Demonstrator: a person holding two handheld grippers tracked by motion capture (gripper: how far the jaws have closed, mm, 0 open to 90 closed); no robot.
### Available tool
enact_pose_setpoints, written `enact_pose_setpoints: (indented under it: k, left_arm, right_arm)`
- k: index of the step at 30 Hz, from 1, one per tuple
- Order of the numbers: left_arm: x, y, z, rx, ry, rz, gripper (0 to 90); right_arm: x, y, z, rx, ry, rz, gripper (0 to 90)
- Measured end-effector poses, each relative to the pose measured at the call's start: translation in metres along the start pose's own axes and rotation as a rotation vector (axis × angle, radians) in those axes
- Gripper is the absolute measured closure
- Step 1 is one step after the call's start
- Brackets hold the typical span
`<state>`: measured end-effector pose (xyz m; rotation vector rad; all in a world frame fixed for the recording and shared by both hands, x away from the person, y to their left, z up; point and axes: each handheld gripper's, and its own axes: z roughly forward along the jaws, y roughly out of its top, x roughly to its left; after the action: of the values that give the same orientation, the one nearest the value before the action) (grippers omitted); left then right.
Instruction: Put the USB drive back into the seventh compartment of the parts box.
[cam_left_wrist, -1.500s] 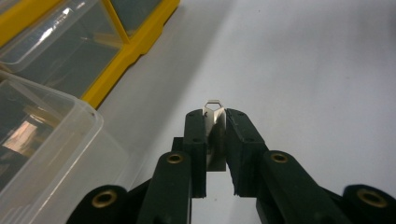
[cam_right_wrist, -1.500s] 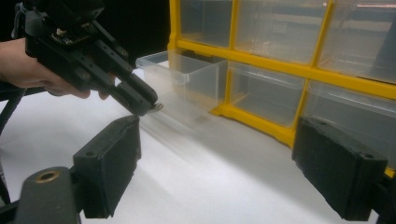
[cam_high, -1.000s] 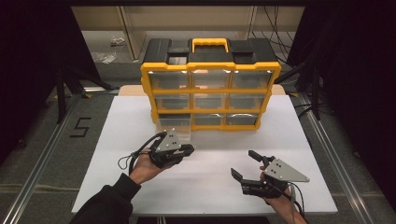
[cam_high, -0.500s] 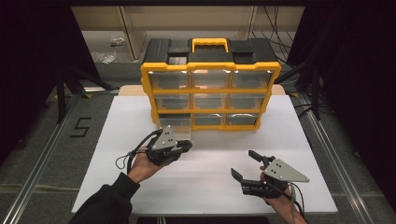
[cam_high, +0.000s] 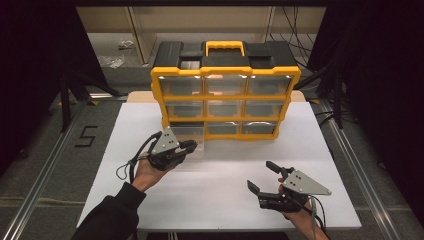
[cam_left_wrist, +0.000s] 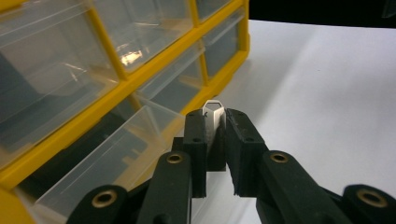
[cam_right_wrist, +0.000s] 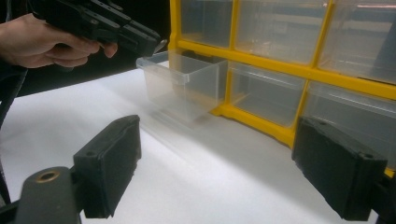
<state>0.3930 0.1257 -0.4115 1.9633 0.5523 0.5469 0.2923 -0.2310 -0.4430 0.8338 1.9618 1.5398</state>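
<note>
The right gripper (cam_high: 264, 177) rests on the near right of the white table (cam_high: 330, 150), in the same place as a second ago, its jaws wide apart with nothing between them. In the right gripper view the two black pads (cam_right_wrist: 111, 158) frame bare tabletop.

Farther in on the left, the left gripper (cam_high: 192, 146) has shifted since a second ago, drawing a little toward the person while its grip is unchanged. Its jaws are clamped on the front lip of a clear plastic drawer (cam_high: 191, 135), the bottom-left one of the yellow organizer cabinet (cam_high: 225, 95). In the left gripper view a pale tab of that lip (cam_left_wrist: 214, 112) stands pinched between the pads.

That small pull suggests the drawer is being slid out of its slot, and it looks about halfway out now.

The drawer itself is a see-through box, open at the top, with thin walls and a slightly thicker rim. In the right gripper view (cam_right_wrist: 180, 84) it appears empty, its front part hanging over the table and its back end inside the yellow frame. The other drawers behind it sit flush and shut.
</note>
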Motion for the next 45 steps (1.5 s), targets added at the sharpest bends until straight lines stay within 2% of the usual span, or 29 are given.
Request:
enact_pose_setpoints:
  k: [3,18,30,36,45]
  left_arm:
    - [0.007,-0.002,0.0,-0.008,0.016,-0.025,78.5]
    - [0.029,-0.011,0.002,-0.009,0.087,-0.095,78.4]
    - [0.036,-0.014,0.004,0.006,0.105,-0.112,78.4]
    - [0.041,-0.016,0.003,0.013,0.117,-0.142,78.4]
    - [0.044,-0.019,0.006,0.048,0.121,-0.16,78.2]
  right_arm:
    - [0.0,0.0,0.0,0.001,-0.001,-0.001,16.6]
    - [0.0,0.0,0.0,0.001,0.0,-0.001,16.6]
    - [0.0,0.0,0.0,0.001,0.0,-0.002,16.7]
    - [0.0,0.0,0.0,0.001,0.0,-0.001,16.8]
    - [0.0,0.0,0.0,0.002,0.001,-0.002,16.9]
